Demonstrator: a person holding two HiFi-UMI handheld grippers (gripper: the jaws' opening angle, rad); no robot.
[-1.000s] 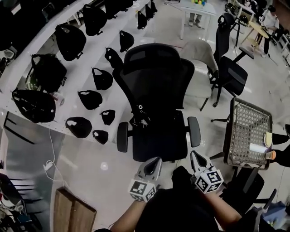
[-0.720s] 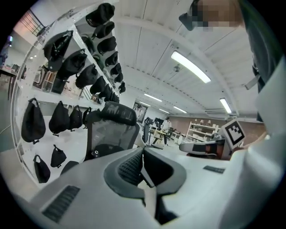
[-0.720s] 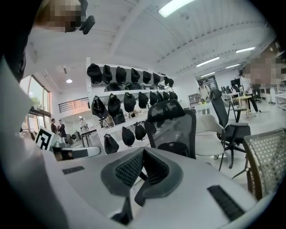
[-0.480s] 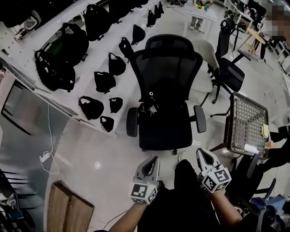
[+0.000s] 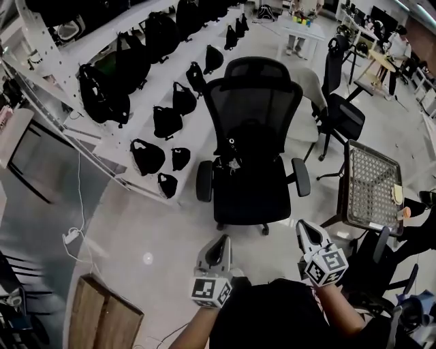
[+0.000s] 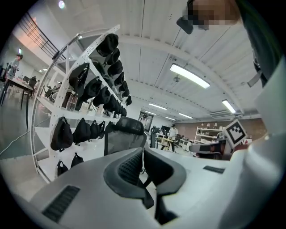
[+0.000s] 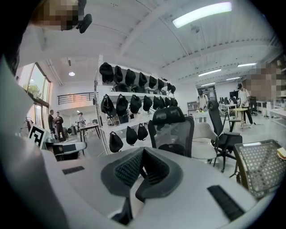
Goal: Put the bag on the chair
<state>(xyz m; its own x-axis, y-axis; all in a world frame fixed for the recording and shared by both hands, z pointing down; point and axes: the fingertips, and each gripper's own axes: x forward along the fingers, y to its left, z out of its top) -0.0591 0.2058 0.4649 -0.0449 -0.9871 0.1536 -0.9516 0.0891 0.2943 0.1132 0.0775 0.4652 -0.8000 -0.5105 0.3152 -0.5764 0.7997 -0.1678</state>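
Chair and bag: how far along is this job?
Looks done: what seems a small dark bag lies on the chair seat, by the backrest. In hand: nothing; the left gripper and right gripper are shut and empty, short of the chair. Left: nothing apparent.

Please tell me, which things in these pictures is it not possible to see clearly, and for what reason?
- Small dark thing on the chair seat, head view: too small to tell whether it is a bag.
- Chair seat, left gripper view: hidden behind the shut left gripper.
- Contents of the wire basket, head view: too small to name.
- Uppermost bags on the rack, head view: cut off by the top edge.
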